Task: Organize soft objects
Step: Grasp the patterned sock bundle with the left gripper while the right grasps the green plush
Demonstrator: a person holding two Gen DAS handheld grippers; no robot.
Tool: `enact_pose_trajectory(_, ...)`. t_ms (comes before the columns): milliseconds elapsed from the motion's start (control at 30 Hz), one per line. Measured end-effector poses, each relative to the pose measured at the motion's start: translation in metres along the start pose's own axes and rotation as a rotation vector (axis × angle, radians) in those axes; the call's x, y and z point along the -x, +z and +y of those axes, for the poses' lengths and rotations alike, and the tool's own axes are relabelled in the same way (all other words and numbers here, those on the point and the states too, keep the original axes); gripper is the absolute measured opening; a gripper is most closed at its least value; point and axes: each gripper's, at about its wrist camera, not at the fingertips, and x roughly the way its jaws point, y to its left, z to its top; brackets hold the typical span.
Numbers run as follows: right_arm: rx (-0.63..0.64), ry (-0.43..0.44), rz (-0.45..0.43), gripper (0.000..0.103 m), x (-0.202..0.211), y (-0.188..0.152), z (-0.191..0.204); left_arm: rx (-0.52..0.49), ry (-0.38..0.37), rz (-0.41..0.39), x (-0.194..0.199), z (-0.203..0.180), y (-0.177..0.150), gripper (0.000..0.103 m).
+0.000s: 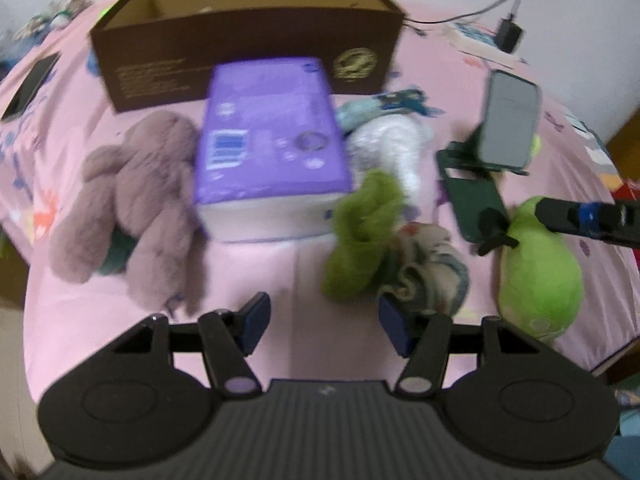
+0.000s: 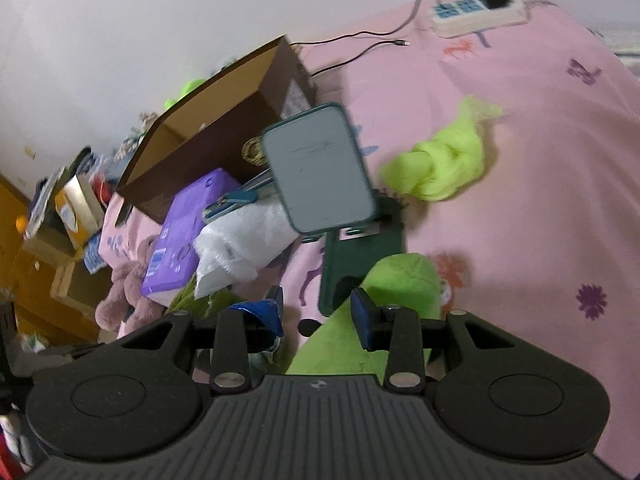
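Note:
On a pink bedsheet [image 1: 280, 272] lie a mauve plush bunny [image 1: 136, 200], a purple tissue pack [image 1: 272, 136], a white fluffy cloth [image 1: 392, 144], a green sock [image 1: 360, 236], a patterned sock [image 1: 428, 272] and a green plush toy [image 1: 540, 276]. An open brown box [image 1: 248, 52] stands behind them. My left gripper [image 1: 324, 324] is open and empty, just in front of the socks. My right gripper [image 2: 318, 312] is open right over the green plush [image 2: 396, 280]; its fingers [image 1: 580, 216] show at the plush's top in the left wrist view. A neon yellow knotted cloth [image 2: 444, 164] lies farther off.
A phone [image 1: 508, 120] stands on a dark green stand [image 1: 476, 196] between the cloths and the plush. A power strip with charger [image 2: 476, 12] and cables lie near the wall. Another phone [image 1: 28, 88] lies at far left. Wooden furniture with clutter [image 2: 60, 240] stands beside the bed.

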Motion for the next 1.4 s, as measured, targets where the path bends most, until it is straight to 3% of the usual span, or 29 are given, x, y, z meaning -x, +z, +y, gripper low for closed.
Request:
enact_pose_trajectory(333,-0.129,-0.06,-0.028,0.021,0.023,-0.007,-0.034,-0.165,-0.127,-0.047,0.009,-0.028,-0.001,0.061)
enact_pose_trajectory(500,-0.264,0.017,0.034,0.024,0.013,-0.015,-0.051,-0.218,-0.194,-0.02,-0.001,-0.042,0.0,0.061)
enact_pose_trajectory(833,-0.331,0.064,0.054,0.03,0.002,-0.017,-0.057,-0.339,-0.072,-0.044,-0.027,-0.071,-0.001,0.062)
enact_pose_trajectory(1133,-0.348,0.081,0.063,0.05,-0.02,-0.018,-0.051,-0.378,-0.024,-0.061,-0.041,-0.081,0.0,0.065)
enact_pose_trajectory(1400,-0.581,0.23,0.134,0.05,-0.037,-0.031,-0.079,-0.394,-0.008,-0.088,-0.042,-0.08,-0.004,0.063)
